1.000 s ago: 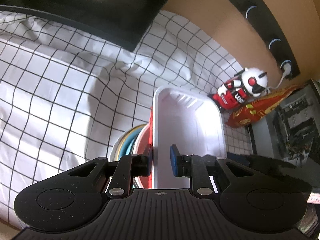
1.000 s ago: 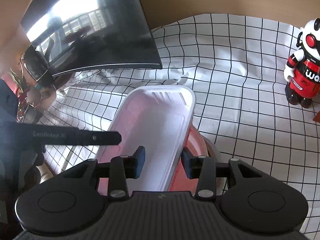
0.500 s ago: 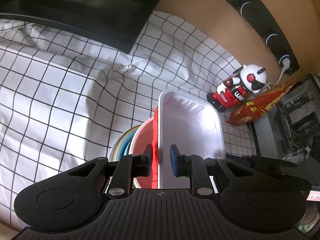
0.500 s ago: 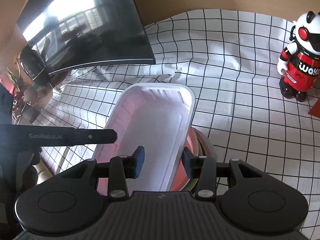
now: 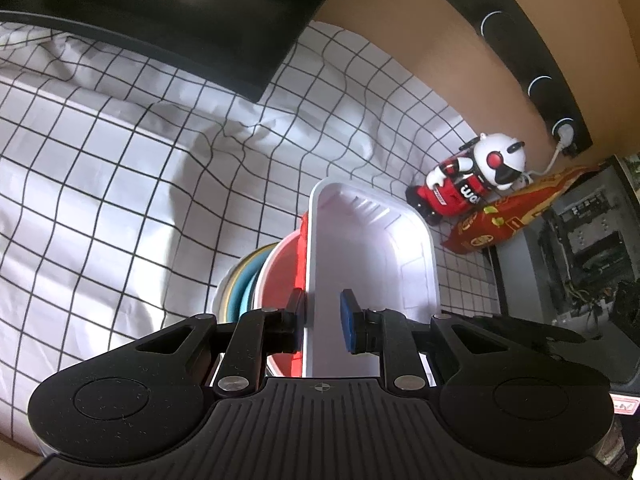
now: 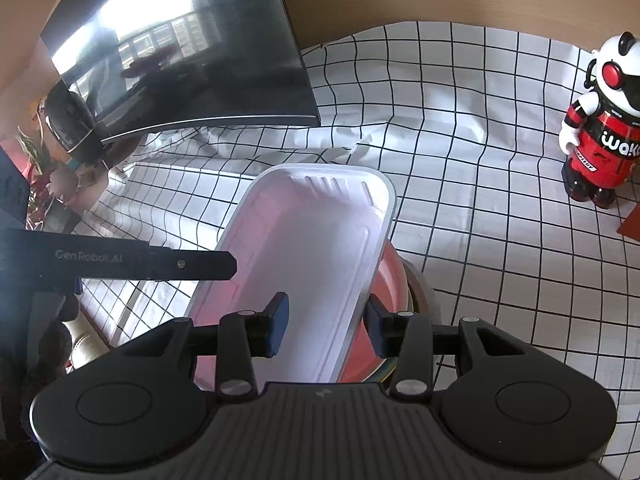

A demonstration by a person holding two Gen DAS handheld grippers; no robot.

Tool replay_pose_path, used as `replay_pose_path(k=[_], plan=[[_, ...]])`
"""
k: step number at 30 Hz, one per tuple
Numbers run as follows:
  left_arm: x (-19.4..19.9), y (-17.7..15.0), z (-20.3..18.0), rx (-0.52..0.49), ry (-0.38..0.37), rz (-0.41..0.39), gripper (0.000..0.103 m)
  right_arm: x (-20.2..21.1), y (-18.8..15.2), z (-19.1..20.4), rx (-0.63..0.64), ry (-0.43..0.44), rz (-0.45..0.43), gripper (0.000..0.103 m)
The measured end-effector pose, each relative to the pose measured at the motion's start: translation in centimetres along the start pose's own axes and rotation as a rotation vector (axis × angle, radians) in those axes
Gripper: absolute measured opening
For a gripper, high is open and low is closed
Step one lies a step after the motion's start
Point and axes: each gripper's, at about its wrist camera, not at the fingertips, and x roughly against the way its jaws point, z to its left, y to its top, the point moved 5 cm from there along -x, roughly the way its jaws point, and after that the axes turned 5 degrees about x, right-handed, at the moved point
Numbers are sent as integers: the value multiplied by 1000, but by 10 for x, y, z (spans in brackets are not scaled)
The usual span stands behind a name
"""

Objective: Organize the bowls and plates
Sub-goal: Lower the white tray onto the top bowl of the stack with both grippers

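A white rectangular tray sits on top of a stack of a red bowl and teal and cream plates on the checked cloth. My left gripper straddles the tray's left rim, jaws open with a gap at the right pad. My right gripper straddles the tray's right rim above the red bowl, jaws open. The left gripper's finger shows as a black bar in the right wrist view.
A dark monitor stands at the back on the checked cloth. A red-and-white toy robot stands at the right, also in the right wrist view. A red snack bag and a computer case lie beyond it.
Both grippers with the tray have risen and drawn back slightly; more cloth and the toy robot show. The right gripper's jaws have opened wider.
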Motion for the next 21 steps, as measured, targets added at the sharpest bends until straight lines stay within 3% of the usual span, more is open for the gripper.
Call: replay_pose_path(k=[21], plan=[[3, 7, 7, 8, -47, 13, 22, -1, 5, 2, -23, -47, -3, 43]])
